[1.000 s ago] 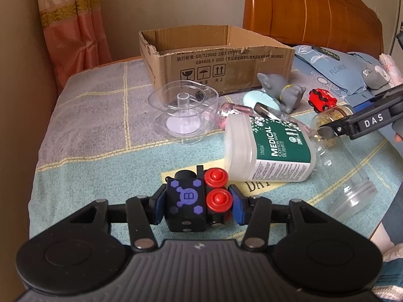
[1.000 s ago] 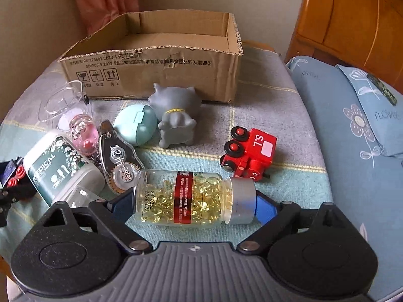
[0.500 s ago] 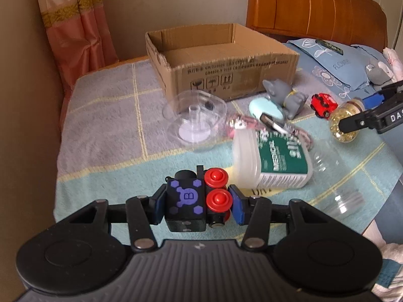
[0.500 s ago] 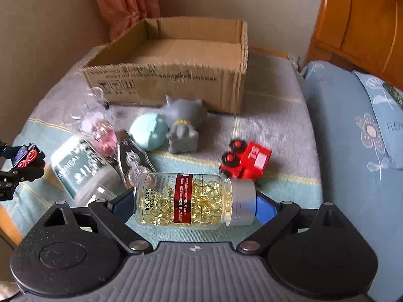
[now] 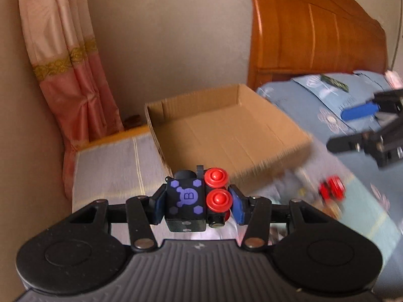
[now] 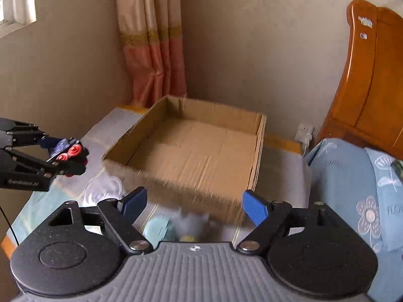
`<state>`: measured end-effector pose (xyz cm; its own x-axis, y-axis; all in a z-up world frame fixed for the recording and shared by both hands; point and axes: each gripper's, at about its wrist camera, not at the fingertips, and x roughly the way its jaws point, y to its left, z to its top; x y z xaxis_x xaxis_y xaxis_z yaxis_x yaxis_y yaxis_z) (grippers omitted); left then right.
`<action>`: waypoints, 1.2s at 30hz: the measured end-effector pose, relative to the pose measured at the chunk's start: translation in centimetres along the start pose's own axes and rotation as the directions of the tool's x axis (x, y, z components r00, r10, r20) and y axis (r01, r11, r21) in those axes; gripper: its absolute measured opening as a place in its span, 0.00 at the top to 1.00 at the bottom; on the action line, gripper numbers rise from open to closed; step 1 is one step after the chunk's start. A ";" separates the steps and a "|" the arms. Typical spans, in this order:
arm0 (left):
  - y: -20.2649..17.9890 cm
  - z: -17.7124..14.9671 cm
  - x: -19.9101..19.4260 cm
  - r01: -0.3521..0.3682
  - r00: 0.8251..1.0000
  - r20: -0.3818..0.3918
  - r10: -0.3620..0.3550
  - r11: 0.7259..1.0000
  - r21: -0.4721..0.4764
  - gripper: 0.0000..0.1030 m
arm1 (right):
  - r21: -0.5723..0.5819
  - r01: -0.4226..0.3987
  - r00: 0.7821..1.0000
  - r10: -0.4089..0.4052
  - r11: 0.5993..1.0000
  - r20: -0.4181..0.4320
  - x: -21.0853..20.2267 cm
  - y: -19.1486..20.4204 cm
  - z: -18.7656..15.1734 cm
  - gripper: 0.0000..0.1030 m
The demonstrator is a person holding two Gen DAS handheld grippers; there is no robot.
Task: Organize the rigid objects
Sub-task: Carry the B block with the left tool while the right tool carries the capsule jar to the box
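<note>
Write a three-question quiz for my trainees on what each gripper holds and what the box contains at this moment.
1. True or false: the left gripper has its jaws shut on the black toy train block with a purple "B" and red wheels.
2. What is between the jaws of the right gripper? A: a glass bottle. B: nothing. C: a red ball.
3. What can be seen inside the brown cardboard box?

Key
1. True.
2. B. The jaws have just been closing, with nothing between them.
3. Nothing, only its bare floor shows.
</note>
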<state>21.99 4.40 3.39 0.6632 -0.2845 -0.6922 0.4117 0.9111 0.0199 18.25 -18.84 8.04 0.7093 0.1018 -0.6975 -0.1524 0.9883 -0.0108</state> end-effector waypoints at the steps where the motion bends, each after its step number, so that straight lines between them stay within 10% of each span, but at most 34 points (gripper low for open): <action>1: 0.0 0.5 0.5 -0.006 1.000 0.004 0.006 1.000 -0.005 0.52 | 0.010 -0.014 1.000 0.014 1.000 -0.004 0.4 -0.3 0.3 0.15; 5: -0.3 1.1 1.6 -0.005 1.000 -0.004 0.005 1.000 -0.007 0.52 | 0.023 -0.001 0.999 0.002 1.000 -0.036 0.9 -1.0 -1.1 0.00; 17: 0.0 -0.3 1.8 0.032 0.999 -0.027 -0.032 0.999 -0.011 0.52 | 0.132 -0.023 0.980 0.048 0.991 -0.195 1.4 2.1 -10.8 0.00; 36: 0.7 -1.2 1.7 0.045 0.998 -0.042 -0.046 0.999 -0.005 0.52 | 0.062 0.053 0.955 -0.032 0.997 -0.294 4.8 3.1 -12.3 0.00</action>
<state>22.64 4.91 1.33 0.6171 -0.3130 -0.7220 0.4379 0.8989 -0.0154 12.72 -16.74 -4.11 0.4803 0.0321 -0.8765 -0.0719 0.9974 -0.0029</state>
